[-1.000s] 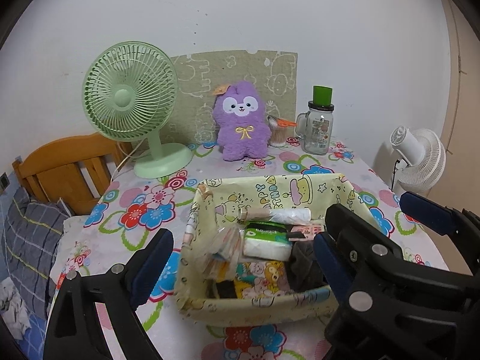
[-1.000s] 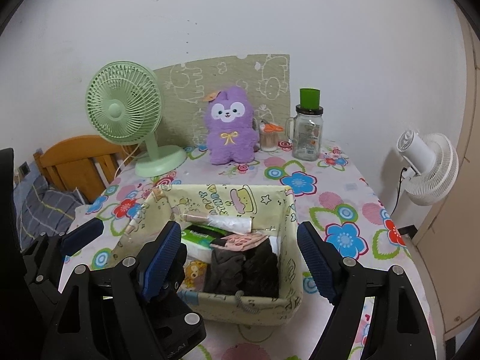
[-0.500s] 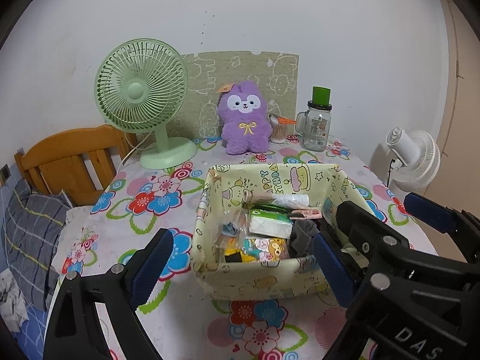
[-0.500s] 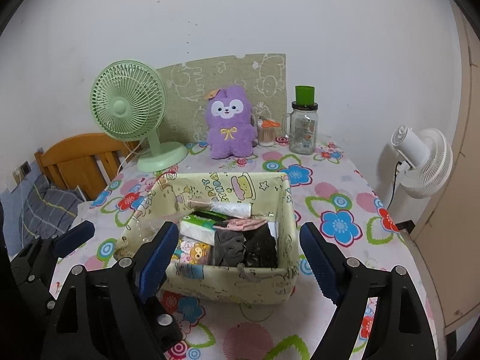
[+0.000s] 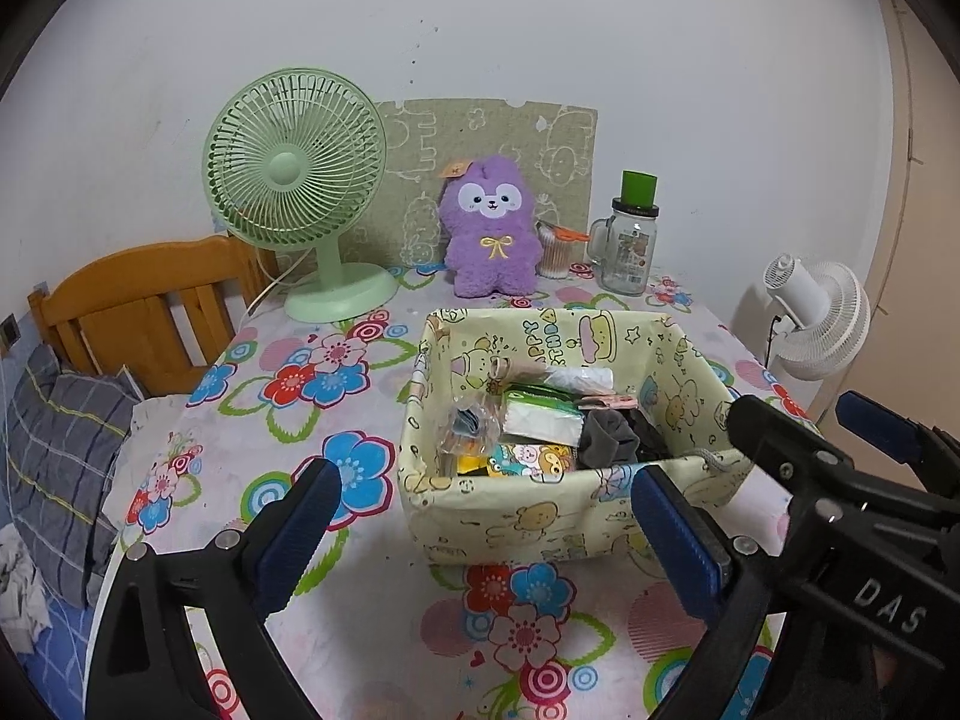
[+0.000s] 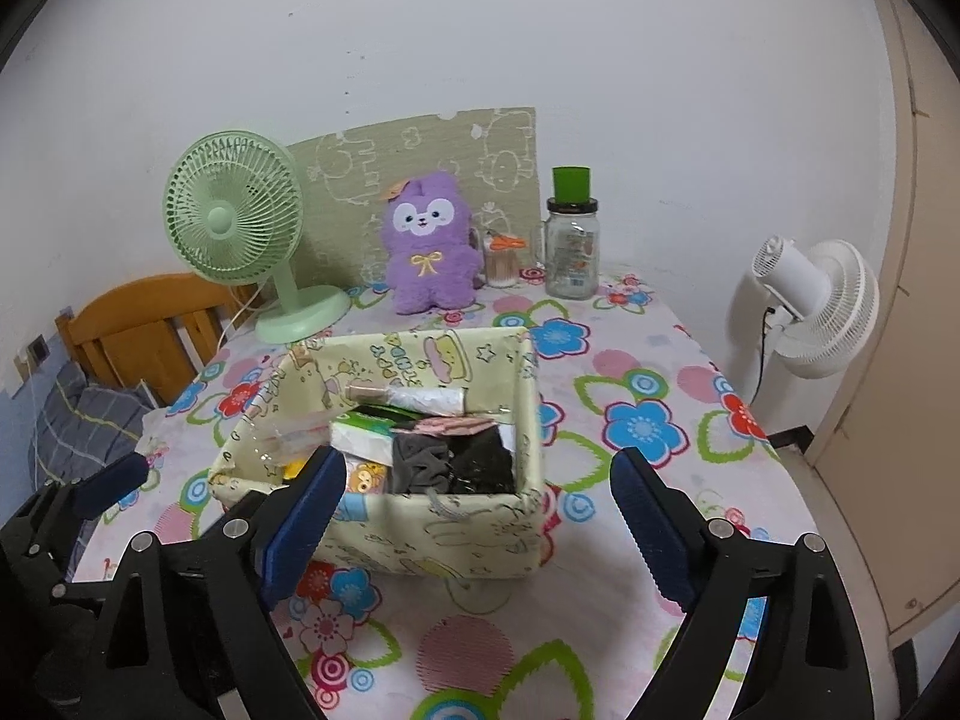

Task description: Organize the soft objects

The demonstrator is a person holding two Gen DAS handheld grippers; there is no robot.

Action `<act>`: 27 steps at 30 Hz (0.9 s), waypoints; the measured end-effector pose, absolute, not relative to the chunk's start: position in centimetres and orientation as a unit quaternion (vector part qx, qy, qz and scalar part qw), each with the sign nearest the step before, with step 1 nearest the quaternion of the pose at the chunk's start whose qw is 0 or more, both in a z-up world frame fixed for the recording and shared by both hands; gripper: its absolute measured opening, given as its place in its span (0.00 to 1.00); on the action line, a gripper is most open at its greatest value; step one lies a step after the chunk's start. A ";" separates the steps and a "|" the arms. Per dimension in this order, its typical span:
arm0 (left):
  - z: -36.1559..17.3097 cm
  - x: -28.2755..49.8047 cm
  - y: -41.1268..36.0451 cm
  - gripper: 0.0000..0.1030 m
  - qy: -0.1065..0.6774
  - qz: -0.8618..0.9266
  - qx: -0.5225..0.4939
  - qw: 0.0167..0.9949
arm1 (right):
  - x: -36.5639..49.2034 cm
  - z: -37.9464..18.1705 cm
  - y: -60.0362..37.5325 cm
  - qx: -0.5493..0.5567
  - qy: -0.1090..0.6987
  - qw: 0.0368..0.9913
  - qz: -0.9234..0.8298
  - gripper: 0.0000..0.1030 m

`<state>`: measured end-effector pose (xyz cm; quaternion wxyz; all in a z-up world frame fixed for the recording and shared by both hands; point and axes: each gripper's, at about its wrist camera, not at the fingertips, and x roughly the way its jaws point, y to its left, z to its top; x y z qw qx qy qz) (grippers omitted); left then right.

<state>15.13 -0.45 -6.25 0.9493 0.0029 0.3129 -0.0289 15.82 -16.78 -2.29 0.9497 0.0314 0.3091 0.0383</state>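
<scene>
A pale yellow cartoon-print fabric basket (image 5: 558,516) (image 6: 420,540) stands on the flowered tablecloth. It holds dark socks (image 6: 456,462), a tissue pack (image 5: 540,423) and small packets. A purple plush toy (image 5: 489,228) (image 6: 429,243) stands at the back by the wall. My left gripper (image 5: 486,534) is open and empty, in front of the basket. My right gripper (image 6: 477,516) is open and empty, also in front of the basket and above the table.
A green desk fan (image 5: 300,192) stands back left. A glass jar with a green lid (image 5: 633,240) and a cotton swab cup (image 5: 555,249) stand back right. A white fan (image 6: 810,306) stands off the table's right side. A wooden headboard (image 5: 138,306) is left.
Both grippers have drawn back and up from the basket, which now looks smaller and farther. Both stay open and empty.
</scene>
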 end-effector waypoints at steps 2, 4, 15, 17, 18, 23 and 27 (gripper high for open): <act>-6.2 14.9 -0.4 0.96 0.314 -0.030 0.003 0.949 | 15.4 -2.3 -17.2 0.035 0.310 0.949 0.036 0.89; -6.2 14.4 -0.3 0.96 0.313 -0.030 0.002 0.949 | 15.1 -2.3 -17.5 0.037 0.310 0.950 0.034 0.89; -4.6 11.7 0.4 0.96 0.295 -0.032 -0.004 0.955 | 12.1 -0.4 -18.8 0.034 0.285 0.957 0.027 0.89; -4.2 11.0 0.5 0.96 0.290 -0.036 -0.003 0.956 | 11.4 0.0 -18.9 0.028 0.283 0.958 0.033 0.89; -3.9 10.6 0.5 0.96 0.287 -0.038 -0.003 0.957 | 11.0 0.2 -18.8 0.024 0.282 0.959 0.035 0.89; -2.7 8.6 0.1 0.98 0.272 -0.049 0.013 0.961 | 9.1 1.0 -18.7 -0.001 0.274 0.961 0.037 0.90; -1.6 6.6 -0.3 1.00 0.247 -0.057 0.026 0.967 | 7.5 1.6 -18.9 -0.010 0.268 0.963 0.036 0.91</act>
